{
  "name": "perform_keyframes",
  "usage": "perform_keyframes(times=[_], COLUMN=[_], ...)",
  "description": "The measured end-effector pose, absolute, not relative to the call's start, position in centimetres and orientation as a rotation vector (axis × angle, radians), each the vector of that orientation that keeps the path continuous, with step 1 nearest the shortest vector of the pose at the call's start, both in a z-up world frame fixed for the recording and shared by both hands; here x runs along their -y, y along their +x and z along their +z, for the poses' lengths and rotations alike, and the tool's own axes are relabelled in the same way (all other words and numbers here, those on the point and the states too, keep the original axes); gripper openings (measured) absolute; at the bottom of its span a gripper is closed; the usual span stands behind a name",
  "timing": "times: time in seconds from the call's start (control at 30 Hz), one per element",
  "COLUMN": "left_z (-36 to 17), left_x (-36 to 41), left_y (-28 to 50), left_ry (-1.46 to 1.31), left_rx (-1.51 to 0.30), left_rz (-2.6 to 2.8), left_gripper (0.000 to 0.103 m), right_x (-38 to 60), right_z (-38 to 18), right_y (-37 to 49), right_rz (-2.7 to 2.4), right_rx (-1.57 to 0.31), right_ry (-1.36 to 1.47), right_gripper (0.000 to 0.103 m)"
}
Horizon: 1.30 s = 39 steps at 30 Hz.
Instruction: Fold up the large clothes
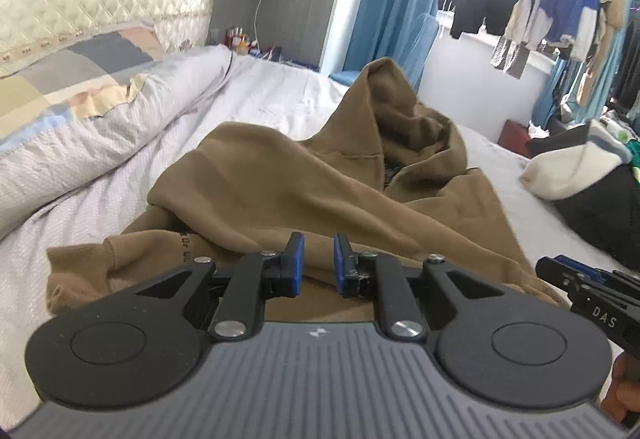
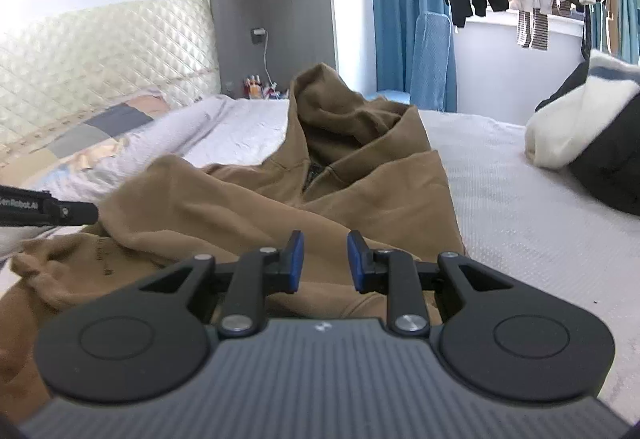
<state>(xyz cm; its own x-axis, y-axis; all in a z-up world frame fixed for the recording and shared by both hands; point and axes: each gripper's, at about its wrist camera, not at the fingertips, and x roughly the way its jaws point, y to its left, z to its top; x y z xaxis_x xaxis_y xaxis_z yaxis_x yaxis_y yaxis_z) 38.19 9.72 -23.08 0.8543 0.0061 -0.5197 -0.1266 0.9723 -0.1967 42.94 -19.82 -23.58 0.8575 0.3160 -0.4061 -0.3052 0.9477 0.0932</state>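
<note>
Both grippers hang over the near edge of the brown hoodie (image 1: 320, 175), and neither is holding anything. Left gripper (image 1: 319, 263) has its blue pads a little apart with just air between them, and the right gripper (image 2: 323, 261) is the same, gap slightly wider. Hoodie lies rumpled on the white bed sheet (image 1: 276, 99) (hood bunched up at the far end), a sleeve folded across the body. Pillow (image 1: 92, 111) sits off to the left.
</note>
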Motion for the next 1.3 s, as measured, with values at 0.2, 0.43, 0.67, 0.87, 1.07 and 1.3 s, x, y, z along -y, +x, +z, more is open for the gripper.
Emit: perform_keyframes(times=[0.2,0.43,0.67,0.87,1.07,1.3], left_z=[-22.5,-22.6,-22.7,-23.7,-24.3,-22.2], left_x=[-8.4,-7.3,-7.1,-7.9,-8.4,-8.1], left_y=[33.7,29.8,29.7,31.0,34.2,40.4], left_ry=[-0.231,-0.227,-0.223,-0.245,-0.247,-0.246], left_rx=[-0.526,-0.512,-0.495,-0.51,-0.524,-0.515], left_rz=[0.054,0.053,0.046,0.049,0.026,-0.003], left_gripper=[0.024,0.033,0.045,0.048,0.049,0.049], right_x=[20.6,21.4,22.0,21.8,21.7,22.9], right_z=[-22.5,-21.6,-21.6,-22.2,-22.3,-20.7], right_y=[39.1,35.5,34.9,36.0,38.1,43.0], right_rz=[0.329,0.331,0.312,0.301,0.288,0.337], right_rx=[-0.411,-0.401,-0.405,-0.419,-0.446,-0.493], right_ry=[0.034,0.05,0.046,0.029,0.026,0.099], right_gripper=[0.027,0.027,0.027,0.027,0.03,0.069])
